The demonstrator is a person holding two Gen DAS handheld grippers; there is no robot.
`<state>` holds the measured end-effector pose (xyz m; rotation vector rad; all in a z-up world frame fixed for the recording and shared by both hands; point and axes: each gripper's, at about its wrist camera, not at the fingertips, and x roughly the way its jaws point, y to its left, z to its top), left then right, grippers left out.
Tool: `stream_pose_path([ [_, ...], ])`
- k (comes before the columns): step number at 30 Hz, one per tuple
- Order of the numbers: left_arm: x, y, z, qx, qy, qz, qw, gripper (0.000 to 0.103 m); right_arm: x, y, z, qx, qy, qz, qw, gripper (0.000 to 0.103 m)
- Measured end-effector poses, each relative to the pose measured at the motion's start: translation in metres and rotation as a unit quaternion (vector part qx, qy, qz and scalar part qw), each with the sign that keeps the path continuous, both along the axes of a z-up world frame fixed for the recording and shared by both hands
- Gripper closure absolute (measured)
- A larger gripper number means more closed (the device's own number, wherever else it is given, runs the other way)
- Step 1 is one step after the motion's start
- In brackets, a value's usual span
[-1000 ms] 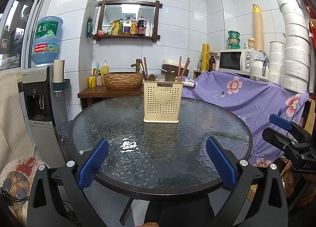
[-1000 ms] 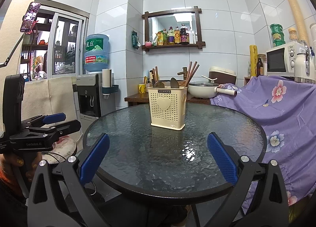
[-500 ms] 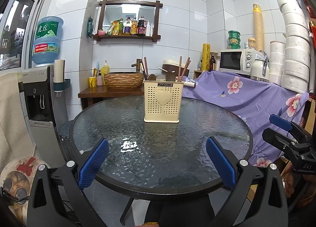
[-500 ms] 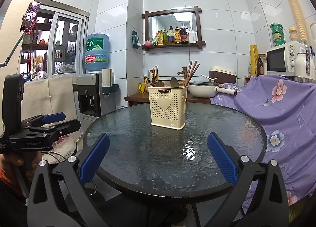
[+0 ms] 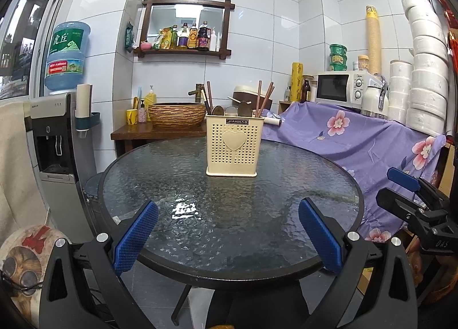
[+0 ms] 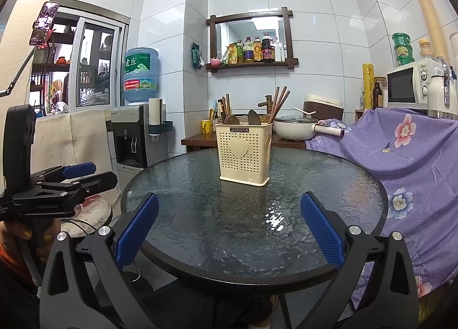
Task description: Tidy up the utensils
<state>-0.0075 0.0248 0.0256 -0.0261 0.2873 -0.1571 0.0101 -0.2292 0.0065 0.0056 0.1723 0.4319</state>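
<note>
A cream perforated utensil holder (image 5: pixel 232 148) with a heart on its front stands upright on the round glass table (image 5: pixel 229 208), toward the far side. Brown chopsticks (image 5: pixel 264 98) and dark spoons (image 5: pixel 244 108) stick up from it. It also shows in the right wrist view (image 6: pixel 244 154), with chopsticks (image 6: pixel 279 100) and spoons (image 6: pixel 253 118). My left gripper (image 5: pixel 227 236) is open and empty at the table's near edge. My right gripper (image 6: pixel 229 230) is open and empty at the near edge too. Each gripper shows at the side of the other's view.
A water dispenser (image 5: pixel 57 140) stands left of the table. A wooden side table (image 5: pixel 154 131) with a woven basin (image 5: pixel 177 114) is behind it. A purple flowered cloth (image 5: pixel 357 140) covers furniture on the right, with a microwave (image 5: pixel 340 87). A pot (image 6: pixel 294 127) sits behind the holder.
</note>
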Motion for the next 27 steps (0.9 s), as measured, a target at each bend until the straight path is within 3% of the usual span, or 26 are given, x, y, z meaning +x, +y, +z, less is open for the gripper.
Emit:
stream_pose_path([
  [27,-0.0036,-0.0004,0.0037,-0.004,-0.008,0.013,0.9999,0.006,0.0013,-0.0001,-0.0014,0.001,0.004,0.001,1.000,0.006],
])
